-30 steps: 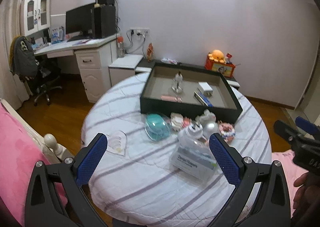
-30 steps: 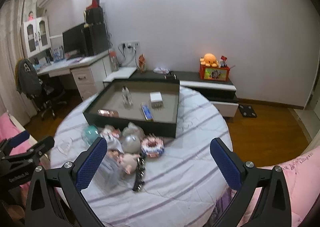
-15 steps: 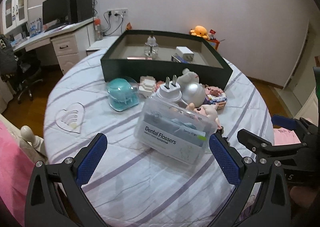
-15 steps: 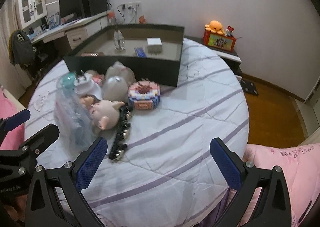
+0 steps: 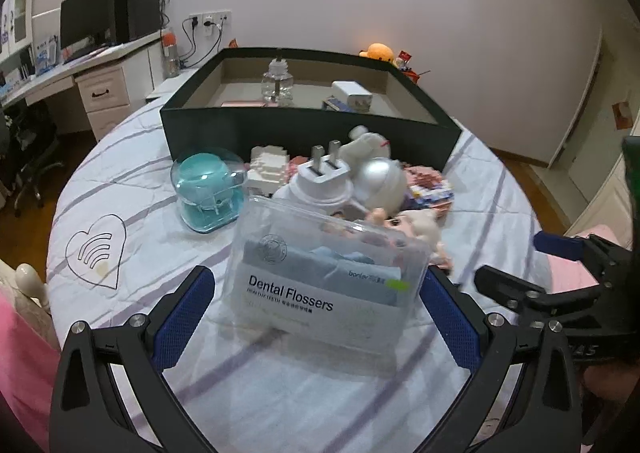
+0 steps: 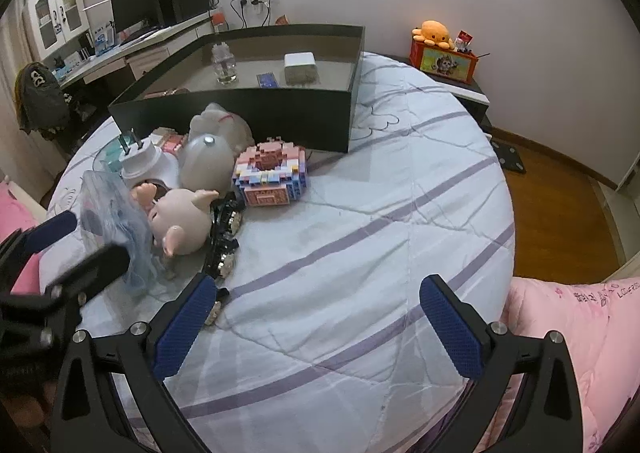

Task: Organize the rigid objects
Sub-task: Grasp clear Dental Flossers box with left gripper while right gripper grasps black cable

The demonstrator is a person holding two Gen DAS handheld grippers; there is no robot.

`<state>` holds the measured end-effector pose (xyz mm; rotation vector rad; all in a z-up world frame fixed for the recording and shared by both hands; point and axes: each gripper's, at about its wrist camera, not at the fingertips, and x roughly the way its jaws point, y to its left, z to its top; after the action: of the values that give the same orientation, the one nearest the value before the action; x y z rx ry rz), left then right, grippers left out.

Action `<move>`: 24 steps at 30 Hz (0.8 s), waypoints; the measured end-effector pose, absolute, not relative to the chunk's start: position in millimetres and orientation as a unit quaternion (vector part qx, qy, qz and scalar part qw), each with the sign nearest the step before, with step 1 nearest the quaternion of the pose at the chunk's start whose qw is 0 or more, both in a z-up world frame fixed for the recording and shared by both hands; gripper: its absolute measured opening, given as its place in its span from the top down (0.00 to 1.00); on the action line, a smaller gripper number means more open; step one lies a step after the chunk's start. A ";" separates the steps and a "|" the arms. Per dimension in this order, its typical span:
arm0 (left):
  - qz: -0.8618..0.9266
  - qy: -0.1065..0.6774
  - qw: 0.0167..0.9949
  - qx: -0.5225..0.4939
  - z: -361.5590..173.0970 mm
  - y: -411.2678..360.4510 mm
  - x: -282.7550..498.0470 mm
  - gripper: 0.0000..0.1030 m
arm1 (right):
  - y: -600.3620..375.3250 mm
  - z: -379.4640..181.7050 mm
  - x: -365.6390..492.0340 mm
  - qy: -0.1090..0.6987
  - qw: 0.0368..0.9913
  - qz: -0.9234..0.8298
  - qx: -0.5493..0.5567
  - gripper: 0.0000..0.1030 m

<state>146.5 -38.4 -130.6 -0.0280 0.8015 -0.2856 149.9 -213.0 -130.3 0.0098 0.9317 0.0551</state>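
- Four things, as far as can be seen, already lie in the dark box (image 5: 304,133) at the far side of the round table (image 6: 380,253): a clear bottle (image 5: 277,83), a white block (image 5: 351,92), a blue flat item (image 6: 266,80) and a pinkish flat piece (image 5: 243,104). That share of the sorting looks done.
- Most of the work is left, judging by the heap on the cloth just in front of the box: the dental flosser box (image 5: 324,273), a teal domed case (image 5: 208,189), a white plug (image 5: 322,183), a silver dome (image 6: 206,165), a white plush figure (image 6: 222,123), a pink brick model (image 6: 272,173), a piglet figure (image 6: 182,219) and a dark strap-like item (image 6: 224,245).
- The left gripper (image 5: 320,317) has its jaws wide apart, one on each side of the flosser box. The pads sit close to its sides, but real contact cannot be made out, so it is not yet gripped. This appears to be the next item for the box.
- The right gripper (image 6: 316,327) is also spread wide and holds nothing, hovering over bare cloth to the right of the heap.
- One small white brick piece (image 5: 266,167) sits behind the plug, also still outside.
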 end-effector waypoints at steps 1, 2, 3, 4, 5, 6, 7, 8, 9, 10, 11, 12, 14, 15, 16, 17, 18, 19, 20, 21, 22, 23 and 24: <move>-0.141 0.391 0.909 -0.014 -134.1 -35.3 148.9 0.03 | -212.7 -130.6 150.6 0.449 0.893 0.026 0.003 0.00; -0.141 0.394 0.908 -0.016 -136.9 -33.1 149.9 0.04 | -211.6 -130.8 150.9 0.449 0.893 0.031 0.004 0.00; -0.140 0.395 0.908 -0.021 -139.3 -29.2 150.7 0.05 | -210.8 -130.7 151.0 0.449 0.893 0.035 0.005 0.00; -0.140 0.394 0.908 -0.028 -140.0 -23.9 150.3 0.05 | -207.1 -129.9 151.1 0.448 0.893 0.039 0.002 0.00; -0.136 0.393 0.909 -0.032 -139.9 -19.9 150.0 0.05 | -203.8 -129.9 151.4 0.448 0.893 0.042 -0.001 0.00; -0.130 0.392 0.910 -0.032 -139.7 -16.9 150.0 0.05 | -201.2 -129.3 151.9 0.448 0.893 0.045 -0.003 0.00; -0.125 0.391 0.911 -0.034 -139.5 -13.3 150.0 0.05 | -195.5 -130.0 152.5 0.449 0.892 0.052 -0.006 0.00; -0.122 0.390 0.912 -0.037 -139.3 -10.1 149.7 0.05 | -191.0 -131.2 153.4 0.450 0.891 0.056 -0.009 0.00; -0.119 0.391 0.912 -0.039 -139.5 -7.5 150.1 0.05 | -188.3 -132.0 154.2 0.451 0.891 0.058 -0.011 0.00; -0.115 0.391 0.912 -0.039 -139.8 -5.4 150.3 0.05 | -184.1 -133.8 154.9 0.452 0.890 0.061 -0.014 0.02; -0.110 0.389 0.914 -0.039 -139.8 -3.8 150.3 0.05 | -179.2 -136.4 157.0 0.454 0.888 0.065 -0.017 0.03; -0.109 0.388 0.914 -0.040 -139.9 -3.0 150.2 0.05 | -175.3 -139.6 159.3 0.458 0.887 0.064 -0.020 0.08; -0.105 0.386 0.916 -0.038 -140.5 -3.1 150.2 0.05 | -170.6 -145.7 163.3 0.464 0.884 0.056 -0.028 0.20; -0.103 0.385 0.917 -0.033 -140.6 -5.0 150.5 0.05 | -168.4 -148.6 164.3 0.465 0.883 0.050 -0.036 0.26; -0.100 0.383 0.918 -0.028 -140.9 -6.5 150.7 0.05 | -167.0 -149.0 164.5 0.460 0.886 0.047 -0.041 0.28; -0.097 0.381 0.919 -0.026 -141.1 -7.4 150.8 0.05 | -165.8 -149.2 164.9 0.458 0.887 0.046 -0.044 0.29; -0.095 0.379 0.920 -0.024 -141.2 -7.9 151.2 0.05 | -165.0 -148.8 165.1 0.456 0.888 0.046 -0.045 0.35; -0.094 0.378 0.921 -0.024 -140.8 -8.4 151.6 0.05 | -164.7 -147.9 165.1 0.454 0.889 0.048 -0.046 0.44; -0.093 0.377 0.921 -0.026 -140.4 -8.7 151.8 0.06 | -163.9 -146.5 164.0 0.451 0.890 0.051 -0.048 0.50; -0.093 0.378 0.921 -0.030 -140.2 -7.4 151.6 0.06 | -163.8 -144.4 163.7 0.449 0.891 0.053 -0.049 0.72; -0.094 0.378 0.920 -0.037 -140.0 -4.6 150.9 0.06 | -164.9 -143.3 162.6 0.449 0.891 0.054 -0.047 0.80; -0.094 0.378 0.920 -0.040 -139.7 -3.7 150.6 0.06 | -166.0 -142.9 161.3 0.450 0.890 0.057 -0.047 0.81; -0.092 0.377 0.921 -0.042 -139.1 -2.1 149.7 0.06 | -167.3 -142.9 159.9 0.451 0.889 0.060 -0.046 0.82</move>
<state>149.7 -2.1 -139.1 -0.0854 0.7742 -0.1890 159.9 -167.3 -142.9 -0.0961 0.9369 0.1238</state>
